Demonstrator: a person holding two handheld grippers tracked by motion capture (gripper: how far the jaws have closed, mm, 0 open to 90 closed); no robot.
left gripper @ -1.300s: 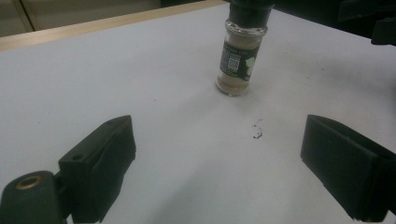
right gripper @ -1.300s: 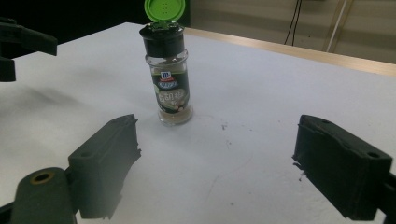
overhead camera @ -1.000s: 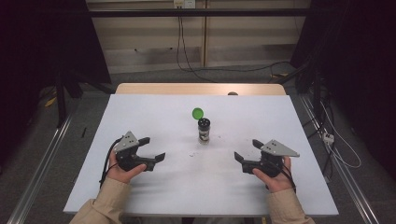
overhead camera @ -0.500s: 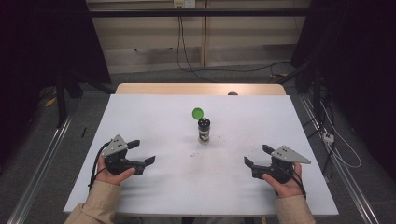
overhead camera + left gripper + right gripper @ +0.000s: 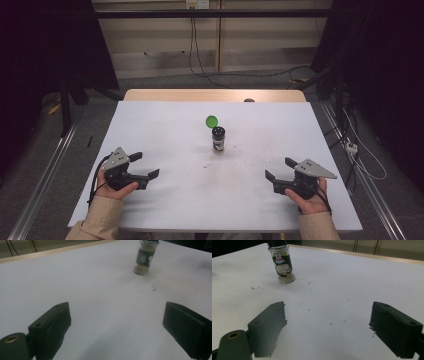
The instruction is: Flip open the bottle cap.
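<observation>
A small glass spice jar [image 5: 218,140] with a dark label stands upright at the middle of the white table [image 5: 165,130]; its shaker top is uncovered. A green lid [image 5: 212,120] lies just behind it. The jar [image 5: 145,257] appears far ahead in the left gripper view and, as the jar [image 5: 283,264], up left in the right gripper view. My left gripper [image 5: 145,166] rests near the table's front left, open and empty. My right gripper [image 5: 280,169] sits at the front right, also open with nothing between its jaws.
Dark specks [image 5: 212,165] are scattered on the table in front of the jar. A wooden strip [image 5: 215,95] edges the table's far side. Cables [image 5: 350,145] run over the floor to the right, and a metal rail [image 5: 45,175] runs along the left.
Both hands have drawn back toward the front edge and outward, away from the jar. The jaws stay open; jar and lid have not moved.
</observation>
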